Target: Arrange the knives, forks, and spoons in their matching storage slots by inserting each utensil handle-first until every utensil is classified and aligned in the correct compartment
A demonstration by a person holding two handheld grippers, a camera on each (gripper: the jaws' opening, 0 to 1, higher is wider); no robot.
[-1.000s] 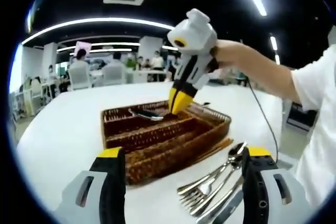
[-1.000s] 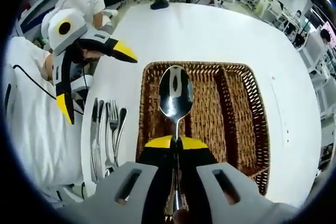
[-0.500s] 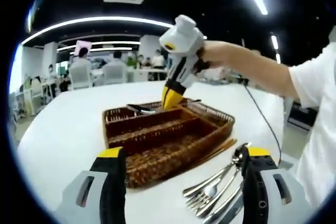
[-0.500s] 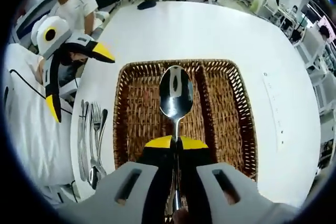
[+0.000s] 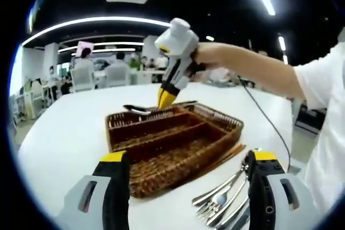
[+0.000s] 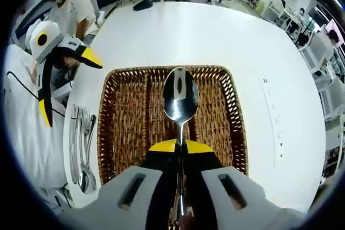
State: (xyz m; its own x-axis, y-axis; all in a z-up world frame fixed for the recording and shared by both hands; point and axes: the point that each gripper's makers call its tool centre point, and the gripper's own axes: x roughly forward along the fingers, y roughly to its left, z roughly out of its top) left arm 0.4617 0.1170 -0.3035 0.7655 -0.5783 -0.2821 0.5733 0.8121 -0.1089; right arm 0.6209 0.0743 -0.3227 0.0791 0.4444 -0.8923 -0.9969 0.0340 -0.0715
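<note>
Right gripper view: jaws clamp spoon (image 6: pixel 180 100) above wicker tray (image 6: pixel 226 127).

My right gripper (image 6: pixel 180 145) is clamped on a spoon (image 6: pixel 180 102), bowl pointing away from me, above the middle of the wicker tray (image 6: pixel 110 133). The tray sits near the desk's (image 6: pixel 215 36) near edge. A bunch of cutlery (image 6: pixel 81 144) lies just beside the tray's left side, by the desk edge. My left gripper (image 6: pixel 64 79) hovers past that edge, jaws apart.
</note>
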